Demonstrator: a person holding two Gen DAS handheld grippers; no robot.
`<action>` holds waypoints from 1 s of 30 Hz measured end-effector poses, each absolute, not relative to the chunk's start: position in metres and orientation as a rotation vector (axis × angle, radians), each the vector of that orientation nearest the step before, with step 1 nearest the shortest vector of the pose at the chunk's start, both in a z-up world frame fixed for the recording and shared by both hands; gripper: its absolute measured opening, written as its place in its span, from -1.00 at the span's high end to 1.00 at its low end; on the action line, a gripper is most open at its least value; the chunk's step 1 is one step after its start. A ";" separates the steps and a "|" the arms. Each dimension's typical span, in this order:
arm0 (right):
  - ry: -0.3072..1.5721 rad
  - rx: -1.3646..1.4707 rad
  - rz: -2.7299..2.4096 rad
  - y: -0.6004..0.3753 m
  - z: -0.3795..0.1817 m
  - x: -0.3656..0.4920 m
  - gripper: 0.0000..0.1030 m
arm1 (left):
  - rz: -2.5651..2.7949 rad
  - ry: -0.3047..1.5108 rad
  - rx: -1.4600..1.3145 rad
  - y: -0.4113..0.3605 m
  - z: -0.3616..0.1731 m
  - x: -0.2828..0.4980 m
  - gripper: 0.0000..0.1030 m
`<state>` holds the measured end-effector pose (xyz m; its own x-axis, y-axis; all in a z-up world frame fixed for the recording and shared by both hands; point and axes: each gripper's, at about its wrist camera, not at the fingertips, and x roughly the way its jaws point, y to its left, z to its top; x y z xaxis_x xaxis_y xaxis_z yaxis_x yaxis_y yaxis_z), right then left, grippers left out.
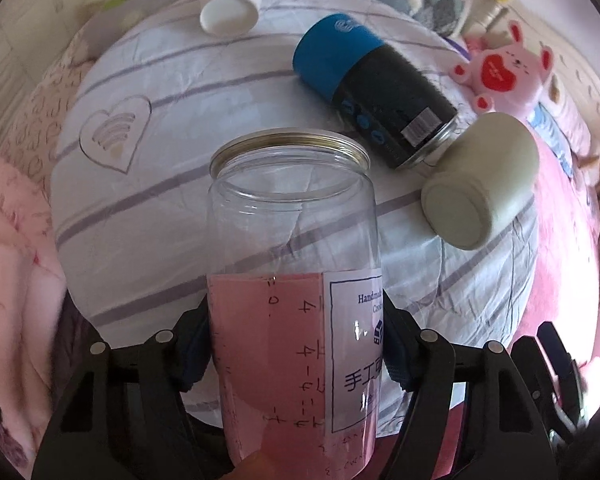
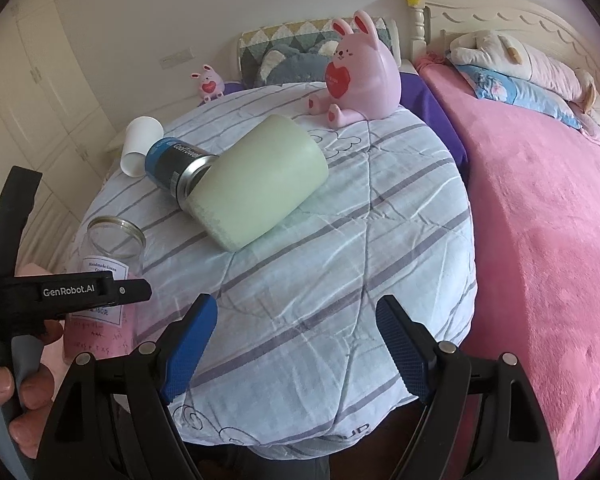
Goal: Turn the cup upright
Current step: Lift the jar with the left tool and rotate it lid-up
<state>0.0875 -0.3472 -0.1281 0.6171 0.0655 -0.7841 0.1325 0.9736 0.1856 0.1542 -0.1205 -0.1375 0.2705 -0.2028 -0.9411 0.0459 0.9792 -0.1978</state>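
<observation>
My left gripper (image 1: pixel 296 352) is shut on a clear plastic jar (image 1: pixel 292 240) with a metal rim and a white label, held upright with its open mouth up, at the near left edge of the striped quilt; the jar also shows in the right wrist view (image 2: pixel 114 256). A pale green cup (image 2: pixel 260 184) lies on its side mid-quilt, also visible in the left wrist view (image 1: pixel 484 178). A blue-and-black can (image 2: pixel 178 166) lies touching it. A white paper cup (image 2: pixel 140 146) lies on its side at the far left. My right gripper (image 2: pixel 296 352) is open and empty above the quilt's near edge.
A large pink rabbit toy (image 2: pixel 360 76) sits at the quilt's far side, a small one (image 2: pixel 209 82) behind. A pink bed (image 2: pixel 540 220) with pillows lies to the right. The left gripper's body (image 2: pixel 60 292) and the hand holding it sit at left.
</observation>
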 end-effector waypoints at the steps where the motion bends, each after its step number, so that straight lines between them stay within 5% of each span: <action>1: 0.905 0.233 -0.041 -0.345 -0.127 0.086 -0.61 | -0.177 1.268 -0.123 -0.120 -0.134 0.152 -0.38; 8: 0.900 0.224 -0.048 -0.337 -0.123 0.080 -0.61 | -0.205 1.027 -0.008 -0.112 -0.105 0.132 -0.38; 17: 0.895 0.192 -0.073 -0.318 -0.116 0.068 -0.61 | -0.132 0.386 0.112 -0.101 -0.091 0.107 -0.38; 30: 0.903 0.129 -0.139 -0.291 -0.108 0.053 -0.61 | -0.199 0.355 0.108 -0.090 -0.137 0.082 -0.38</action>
<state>0.0527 -0.2907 -0.1075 0.6115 -0.0665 -0.7884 0.1746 0.9832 0.0524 0.0815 -0.0898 -0.1367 0.9185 -0.1741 -0.3551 0.2120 0.9747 0.0705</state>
